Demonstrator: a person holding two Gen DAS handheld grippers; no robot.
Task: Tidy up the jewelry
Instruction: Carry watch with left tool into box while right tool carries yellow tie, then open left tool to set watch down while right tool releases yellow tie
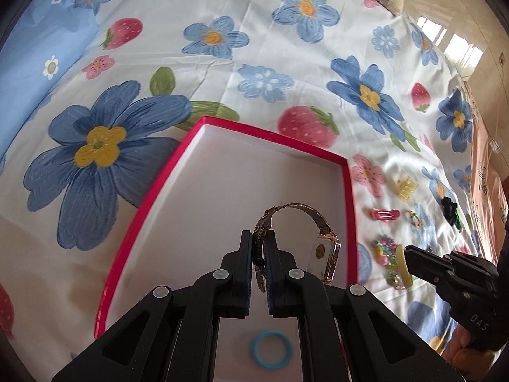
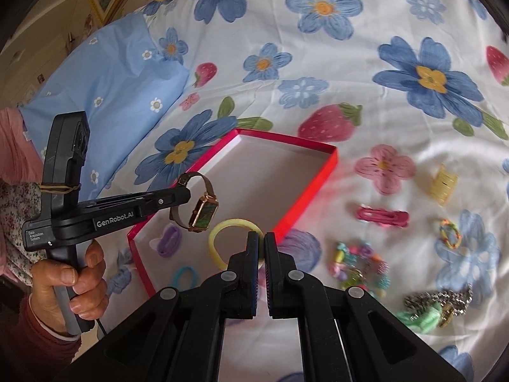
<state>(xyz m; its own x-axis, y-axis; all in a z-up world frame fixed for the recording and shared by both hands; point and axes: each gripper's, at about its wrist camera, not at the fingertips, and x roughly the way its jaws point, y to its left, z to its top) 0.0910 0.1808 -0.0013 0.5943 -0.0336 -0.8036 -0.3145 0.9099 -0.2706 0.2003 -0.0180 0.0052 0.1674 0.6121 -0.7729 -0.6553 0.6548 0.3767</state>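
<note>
My left gripper (image 1: 261, 248) is shut on the mesh band of a gold watch (image 1: 327, 254) and holds it above the red-rimmed white box (image 1: 273, 130). The watch (image 2: 203, 211) and left gripper (image 2: 187, 194) also show in the right wrist view, over the box (image 2: 331, 162). My right gripper (image 2: 261, 242) is shut on a yellow hair tie (image 2: 222, 232) near the box's right edge; both show in the left wrist view, the gripper (image 1: 408, 254) and the tie (image 1: 404, 267). A blue ring (image 1: 270, 348) lies in the box.
On the floral bedsheet right of the box lie a yellow claw clip (image 2: 443, 183), a pink clip (image 2: 383, 216), a braided ring (image 2: 450, 234), a bead bracelet (image 2: 359, 264) and a silver chain with a green scrunchie (image 2: 439, 302). A purple tie (image 2: 170, 240) and a blue tie (image 2: 186, 275) lie in the box. A blue pillow (image 2: 105, 95) lies at the left.
</note>
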